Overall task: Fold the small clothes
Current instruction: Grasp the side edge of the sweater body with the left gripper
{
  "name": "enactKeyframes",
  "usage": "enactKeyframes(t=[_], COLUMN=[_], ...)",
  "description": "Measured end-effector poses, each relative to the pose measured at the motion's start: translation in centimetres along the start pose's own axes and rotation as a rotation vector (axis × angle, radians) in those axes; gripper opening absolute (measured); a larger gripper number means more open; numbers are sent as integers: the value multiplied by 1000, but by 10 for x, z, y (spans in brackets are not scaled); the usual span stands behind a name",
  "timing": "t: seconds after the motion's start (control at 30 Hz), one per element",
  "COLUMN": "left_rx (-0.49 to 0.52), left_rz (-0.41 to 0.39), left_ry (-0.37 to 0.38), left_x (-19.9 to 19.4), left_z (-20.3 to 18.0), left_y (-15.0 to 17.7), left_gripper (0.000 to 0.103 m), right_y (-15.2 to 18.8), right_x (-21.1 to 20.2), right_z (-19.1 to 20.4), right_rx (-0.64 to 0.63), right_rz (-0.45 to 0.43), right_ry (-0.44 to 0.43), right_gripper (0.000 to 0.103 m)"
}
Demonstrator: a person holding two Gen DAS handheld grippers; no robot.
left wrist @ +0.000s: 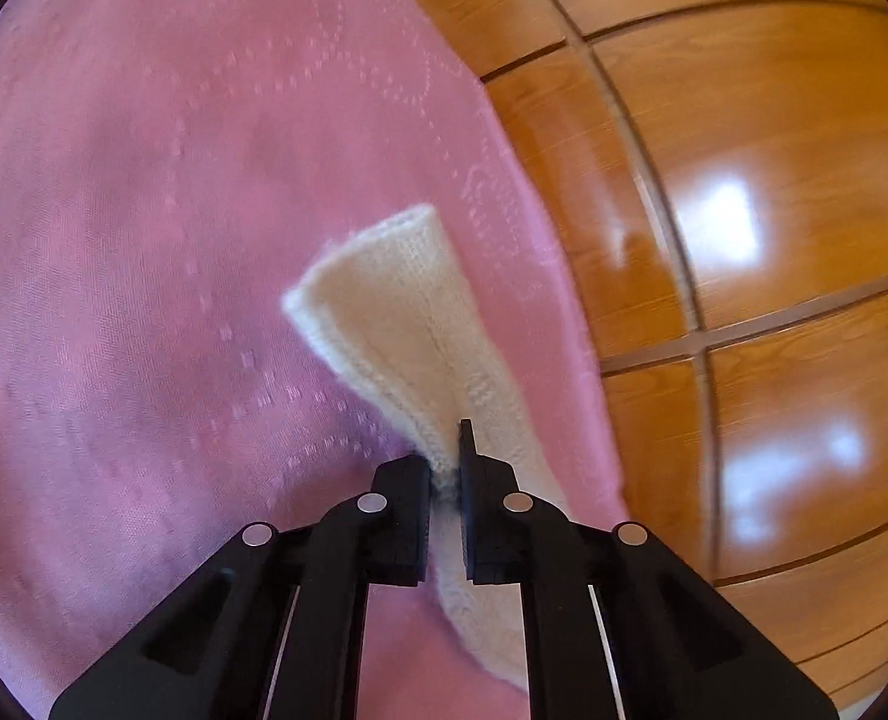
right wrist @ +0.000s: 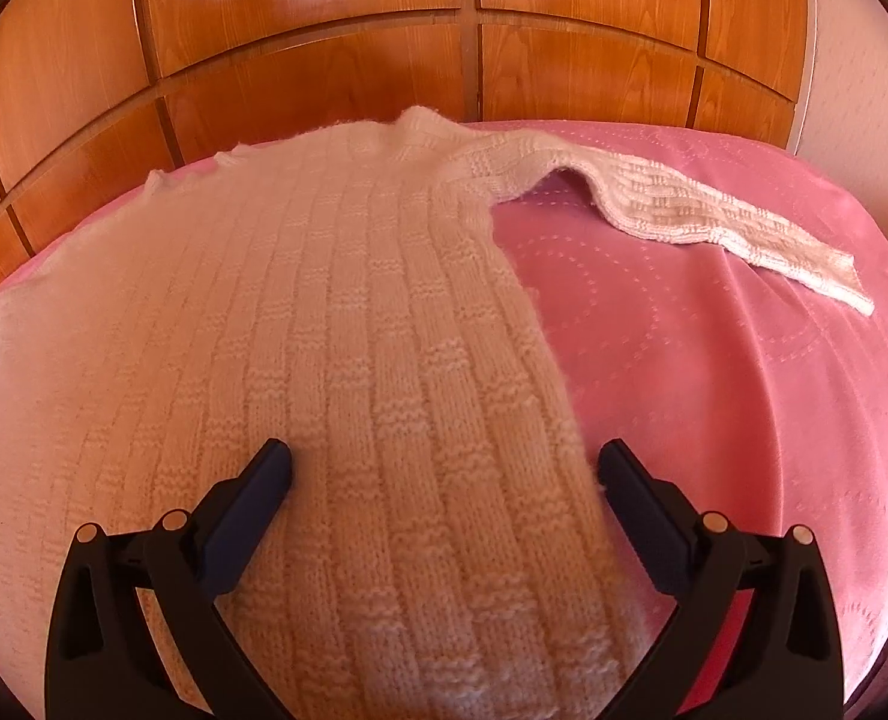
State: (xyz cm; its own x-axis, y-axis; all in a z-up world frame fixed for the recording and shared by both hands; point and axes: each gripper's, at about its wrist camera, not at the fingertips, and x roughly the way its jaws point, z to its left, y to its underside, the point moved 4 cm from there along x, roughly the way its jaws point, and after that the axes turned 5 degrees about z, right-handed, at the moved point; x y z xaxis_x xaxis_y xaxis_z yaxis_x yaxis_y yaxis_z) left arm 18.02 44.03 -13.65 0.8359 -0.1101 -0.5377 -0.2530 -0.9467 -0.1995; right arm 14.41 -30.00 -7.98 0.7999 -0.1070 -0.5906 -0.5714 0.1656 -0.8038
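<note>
A cream knitted sweater (right wrist: 336, 324) lies spread on a pink bedspread (right wrist: 714, 372). Its right sleeve (right wrist: 702, 216) stretches out flat to the right. My right gripper (right wrist: 444, 468) is open low over the sweater's body, its jaws wide apart astride the right side edge. In the left wrist view my left gripper (left wrist: 444, 468) is shut on the sweater's other sleeve (left wrist: 396, 312), pinching it near the cuff, and the cuff end sticks up and away above the pink bedspread (left wrist: 144, 240).
Glossy wooden wardrobe panels (right wrist: 324, 18) stand right behind the bed and also show in the left wrist view (left wrist: 744, 240). The bedspread's edge (left wrist: 564, 300) runs close beside the held sleeve. A pale wall (right wrist: 852, 60) is at the far right.
</note>
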Motion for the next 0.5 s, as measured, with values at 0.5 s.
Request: enactKeyframes(t=[0.5], left_rx=[-58], left_rz=[63], left_ry=[93], left_x=[-73], left_z=[40], left_y=[52], left_gripper=[17], right_y=[0], right_x=[-1], right_z=[1], right_rx=[2], right_rz=[-2], right_ry=[-4], right_gripper=[101])
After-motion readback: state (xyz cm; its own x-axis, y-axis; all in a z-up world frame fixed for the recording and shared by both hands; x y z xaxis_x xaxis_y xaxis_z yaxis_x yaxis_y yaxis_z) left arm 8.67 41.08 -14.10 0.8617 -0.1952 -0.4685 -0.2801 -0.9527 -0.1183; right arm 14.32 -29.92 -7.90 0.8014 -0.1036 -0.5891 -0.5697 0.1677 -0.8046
